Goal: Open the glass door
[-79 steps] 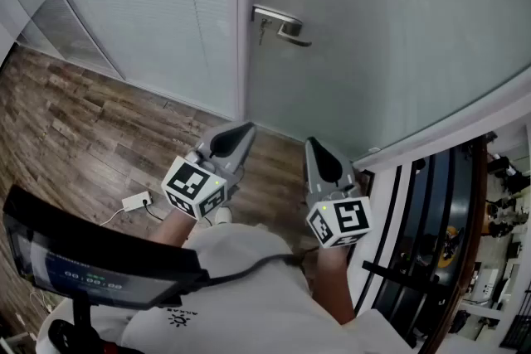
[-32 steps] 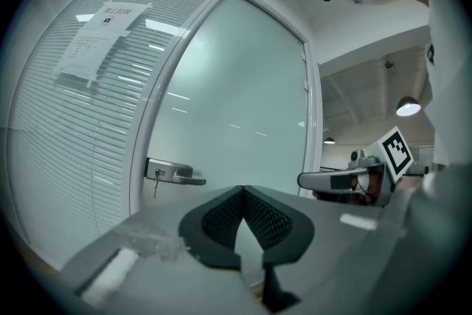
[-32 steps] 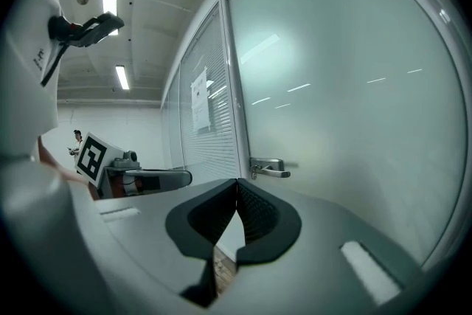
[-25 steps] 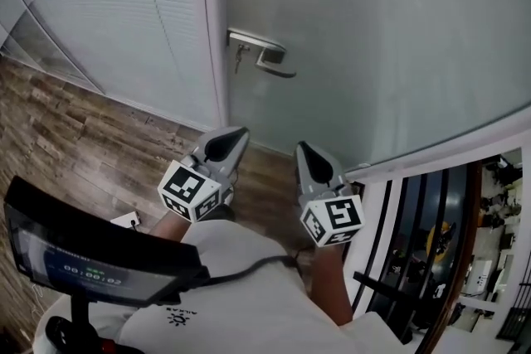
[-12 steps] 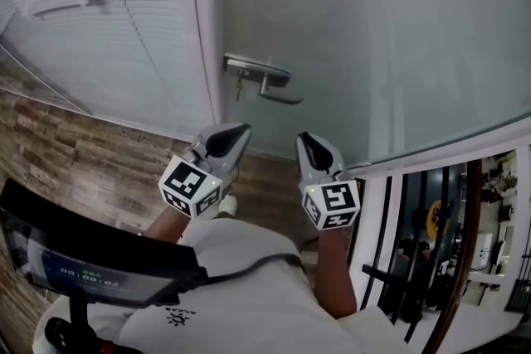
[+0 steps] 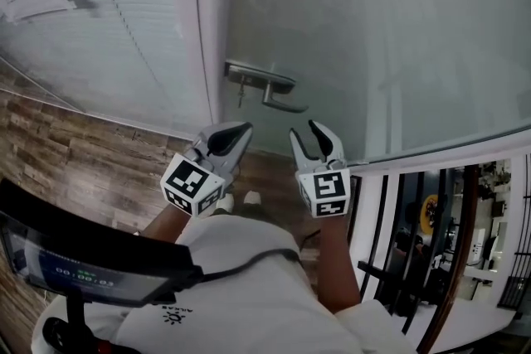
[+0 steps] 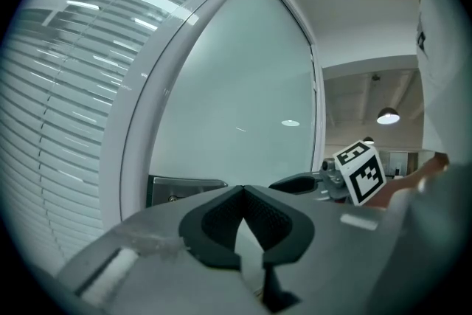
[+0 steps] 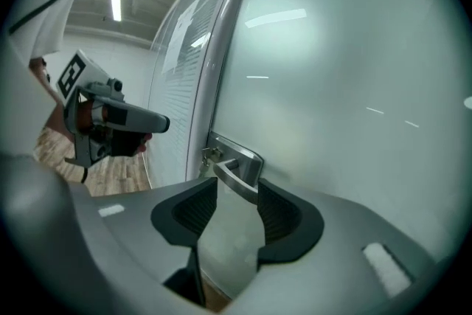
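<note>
Right gripper (image 6: pixel 304 129) jaws have just been opening, nothing between them, facing the silver metal lever handle (image 6: pixel 278 95): grasp likely next. Left gripper (image 6: pixel 235 134) jaws clenched, empty.

The right gripper (image 6: pixel 304 129), its jaws just opening with nothing between them, sits at 5 o'clock of the door handle (image 6: pixel 267 87).

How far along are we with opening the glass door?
Done: the right gripper stands lined up on the silver metal lever handle; its jaws have just been opening, with nothing between them. In hand: reaching the handle. Remaining: grip it, press down, swing the frosted glass door, which looks shut.
</note>
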